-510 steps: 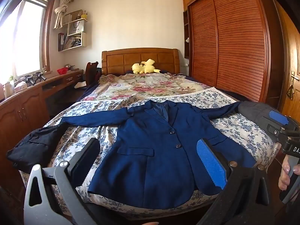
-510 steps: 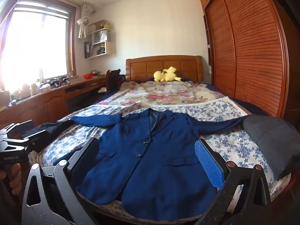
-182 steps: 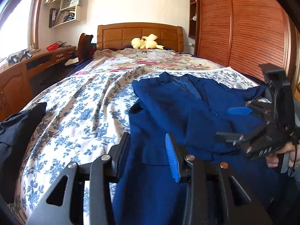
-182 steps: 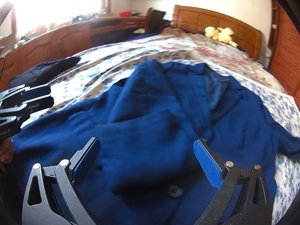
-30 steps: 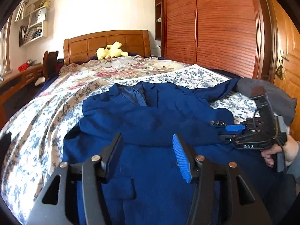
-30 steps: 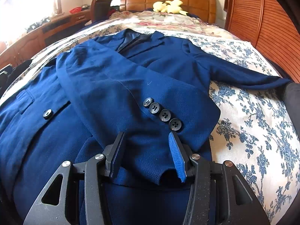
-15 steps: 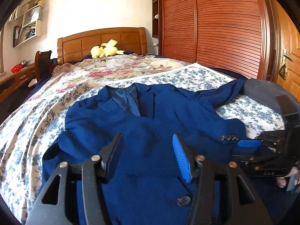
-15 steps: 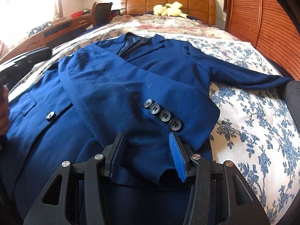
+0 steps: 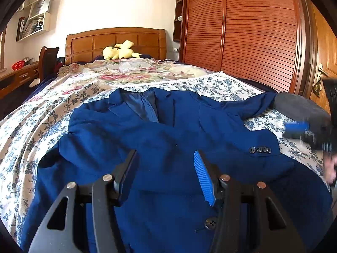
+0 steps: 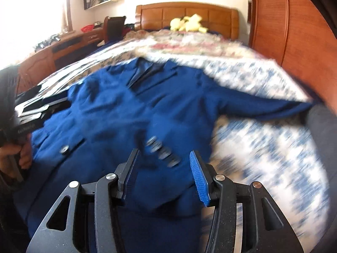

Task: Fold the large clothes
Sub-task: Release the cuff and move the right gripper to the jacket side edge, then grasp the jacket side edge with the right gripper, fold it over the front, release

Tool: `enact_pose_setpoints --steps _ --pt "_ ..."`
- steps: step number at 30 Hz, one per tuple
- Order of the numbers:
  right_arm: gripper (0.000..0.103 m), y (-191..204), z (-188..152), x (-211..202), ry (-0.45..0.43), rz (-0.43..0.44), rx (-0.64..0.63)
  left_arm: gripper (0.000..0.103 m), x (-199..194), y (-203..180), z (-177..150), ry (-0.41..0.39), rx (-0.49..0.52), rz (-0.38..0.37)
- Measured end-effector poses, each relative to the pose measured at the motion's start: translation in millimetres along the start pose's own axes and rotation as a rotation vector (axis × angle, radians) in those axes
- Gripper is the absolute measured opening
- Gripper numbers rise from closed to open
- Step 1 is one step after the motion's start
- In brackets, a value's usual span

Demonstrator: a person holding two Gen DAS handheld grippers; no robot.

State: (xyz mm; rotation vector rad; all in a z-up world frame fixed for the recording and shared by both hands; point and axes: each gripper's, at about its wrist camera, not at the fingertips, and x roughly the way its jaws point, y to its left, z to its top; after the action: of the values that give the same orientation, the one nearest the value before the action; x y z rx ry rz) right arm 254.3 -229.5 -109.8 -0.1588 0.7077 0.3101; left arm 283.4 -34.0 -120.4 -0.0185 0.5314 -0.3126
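A navy blue jacket [image 9: 168,130] lies face up on the flowered bedspread [image 9: 42,113]. One sleeve is folded across its chest, and the cuff with its row of buttons [image 9: 260,149] rests flat near the jacket's right side. My left gripper [image 9: 164,168] hovers open over the jacket's front with nothing between its fingers. My right gripper [image 10: 163,172] is open above the buttoned cuff [image 10: 162,154], holding nothing. From the left wrist it shows as a blur at the right edge [image 9: 292,131], clear of the cuff. The other sleeve [image 10: 263,107] stretches out to the right.
A dark grey garment [image 9: 294,105] lies at the bed's right edge, by the end of the outstretched sleeve. A yellow plush toy [image 9: 120,52] sits at the wooden headboard. A slatted wardrobe [image 9: 252,31] stands on the right; a desk [image 10: 63,46] and a chair [image 10: 113,27] stand on the left.
The right gripper has lifted up and away from the folded cuff, which stays lying flat. The left gripper has shifted over the jacket's front. Both stay equally open.
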Motion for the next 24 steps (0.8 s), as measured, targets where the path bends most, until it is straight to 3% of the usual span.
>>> enact_pose_setpoints --steps 4,8,15,24 --pt "0.054 -39.6 32.6 -4.6 -0.029 -0.108 -0.018 0.053 0.4 0.0 -0.3 -0.002 0.002 0.001" --pt "0.060 -99.3 57.6 4.1 -0.036 -0.204 0.059 0.053 1.3 -2.1 -1.1 -0.009 0.015 0.004" --pt "0.062 -186.0 62.2 47.5 0.042 -0.348 0.189 0.053 -1.0 -7.3 -2.6 -0.015 0.047 0.011" --pt "0.065 -240.0 50.2 81.9 0.107 -0.359 0.365 0.053 -0.3 -9.0 -2.8 -0.006 0.054 0.012"
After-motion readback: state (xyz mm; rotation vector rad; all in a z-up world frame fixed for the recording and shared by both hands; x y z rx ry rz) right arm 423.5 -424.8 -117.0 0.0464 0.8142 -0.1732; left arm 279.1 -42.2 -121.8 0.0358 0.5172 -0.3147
